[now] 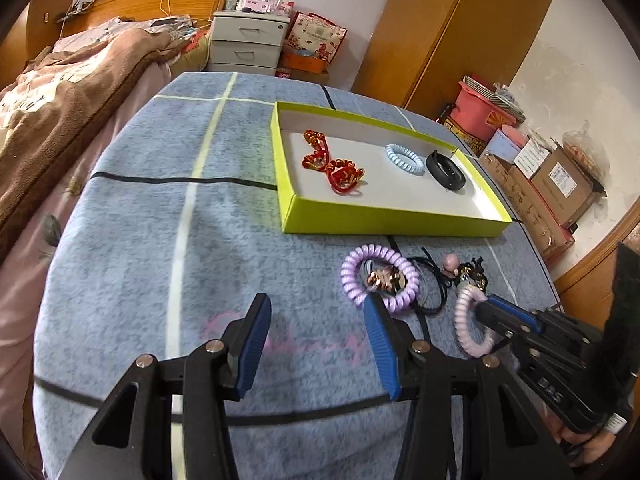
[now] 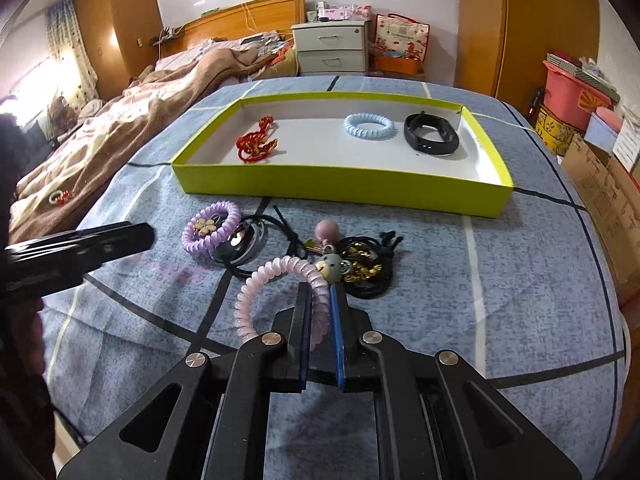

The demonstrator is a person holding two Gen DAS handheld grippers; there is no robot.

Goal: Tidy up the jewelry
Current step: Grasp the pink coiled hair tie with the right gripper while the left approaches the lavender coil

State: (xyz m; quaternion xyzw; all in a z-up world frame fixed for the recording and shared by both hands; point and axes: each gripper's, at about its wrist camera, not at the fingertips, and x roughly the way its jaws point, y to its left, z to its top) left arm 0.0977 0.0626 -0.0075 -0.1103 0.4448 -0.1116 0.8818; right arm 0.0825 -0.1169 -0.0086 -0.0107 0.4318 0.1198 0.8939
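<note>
A yellow-green tray [image 2: 344, 184] [image 1: 384, 222] on the blue cloth holds a red knotted bracelet [image 2: 256, 142] [image 1: 332, 162], a light blue coil band [image 2: 369, 126] [image 1: 405, 159] and a black wristband [image 2: 431, 134] [image 1: 445, 170]. In front of it lie a purple coil band [image 2: 212, 228] [image 1: 378, 278], black cords [image 2: 256, 248] and a charm cluster with gold chain [image 2: 352, 260] [image 1: 468, 272]. My right gripper [image 2: 319, 294] [image 1: 486, 306] is shut on a pale pink coil band [image 2: 276, 300] [image 1: 468, 326]. My left gripper [image 1: 316, 308] is open and empty just before the purple band.
A bed with a brown blanket [image 2: 132, 120] runs along the left. A white drawer unit [image 2: 330, 50] and wooden wardrobe [image 2: 520, 28] stand behind. Cardboard boxes [image 1: 560, 188] and a pink bin [image 2: 572, 88] sit at the right past the table edge.
</note>
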